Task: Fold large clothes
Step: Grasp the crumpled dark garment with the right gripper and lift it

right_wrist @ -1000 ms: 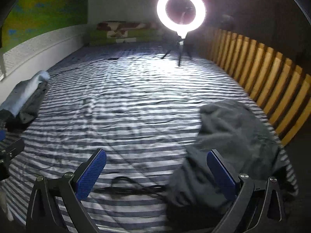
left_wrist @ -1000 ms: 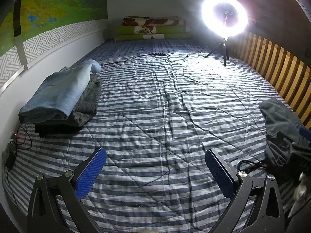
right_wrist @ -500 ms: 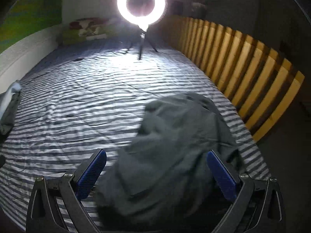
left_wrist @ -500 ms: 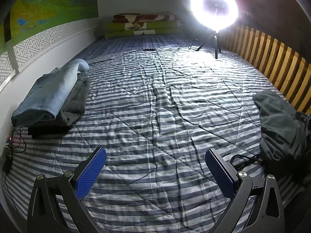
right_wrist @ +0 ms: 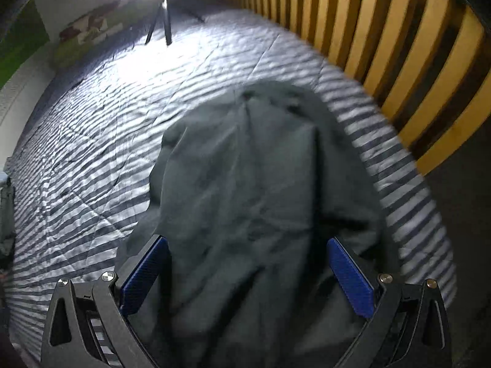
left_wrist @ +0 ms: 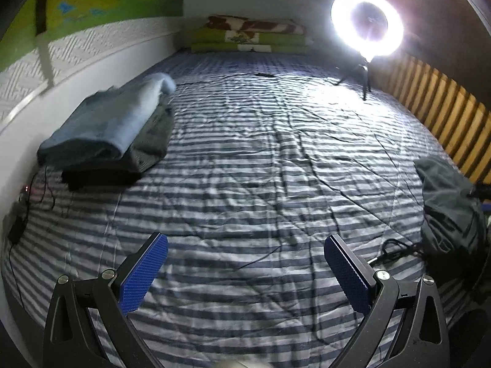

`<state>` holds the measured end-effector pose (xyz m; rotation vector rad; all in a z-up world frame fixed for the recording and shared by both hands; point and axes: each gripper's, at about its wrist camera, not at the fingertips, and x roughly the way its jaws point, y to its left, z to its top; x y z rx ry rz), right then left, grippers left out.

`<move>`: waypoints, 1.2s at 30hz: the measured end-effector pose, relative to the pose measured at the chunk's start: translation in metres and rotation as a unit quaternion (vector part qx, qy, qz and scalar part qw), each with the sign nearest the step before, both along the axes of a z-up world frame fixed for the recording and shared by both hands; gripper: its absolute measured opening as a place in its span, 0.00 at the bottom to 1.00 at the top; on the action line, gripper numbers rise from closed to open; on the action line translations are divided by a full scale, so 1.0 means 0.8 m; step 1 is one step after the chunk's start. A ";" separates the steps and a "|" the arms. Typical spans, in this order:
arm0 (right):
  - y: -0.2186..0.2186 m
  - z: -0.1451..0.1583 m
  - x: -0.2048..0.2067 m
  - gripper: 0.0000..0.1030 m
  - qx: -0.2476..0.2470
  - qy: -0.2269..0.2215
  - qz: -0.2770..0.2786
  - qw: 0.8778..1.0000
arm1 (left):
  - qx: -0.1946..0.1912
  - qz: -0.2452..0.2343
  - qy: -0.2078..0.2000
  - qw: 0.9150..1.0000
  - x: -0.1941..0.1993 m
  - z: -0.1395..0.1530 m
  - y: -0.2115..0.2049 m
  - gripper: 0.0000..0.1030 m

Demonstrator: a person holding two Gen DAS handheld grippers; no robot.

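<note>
A crumpled dark grey garment [right_wrist: 254,190] lies near the right edge of the striped bed. It fills the middle of the right wrist view and shows at the far right of the left wrist view as the same garment [left_wrist: 448,205]. My right gripper [right_wrist: 247,245] is open, its blue pads wide apart with the cloth lying between and under them, not pinched. My left gripper [left_wrist: 245,245] is open over bare striped bedding, well to the left of the garment. A stack of folded clothes [left_wrist: 107,135], light blue on top, sits by the left wall.
A lit ring light on a tripod [left_wrist: 366,24] stands at the far right of the bed. A wooden slatted rail [right_wrist: 383,46] runs along the right side. Green pillows [left_wrist: 248,43] lie at the head. A black cable [left_wrist: 396,250] coils beside the garment; a small device [left_wrist: 15,227] sits at the left.
The right gripper has swung right and down onto the dark grey garment, which now fills its view. The left gripper has turned slightly left; the folded stack looks closer.
</note>
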<state>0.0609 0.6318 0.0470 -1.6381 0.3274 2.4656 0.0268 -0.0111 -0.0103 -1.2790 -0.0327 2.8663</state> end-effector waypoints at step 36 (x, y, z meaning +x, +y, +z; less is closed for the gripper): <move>-0.461 0.164 -0.004 0.44 -0.048 0.079 0.378 0.921 | 0.044 0.096 0.052 0.993 0.010 0.031 -0.162 0.97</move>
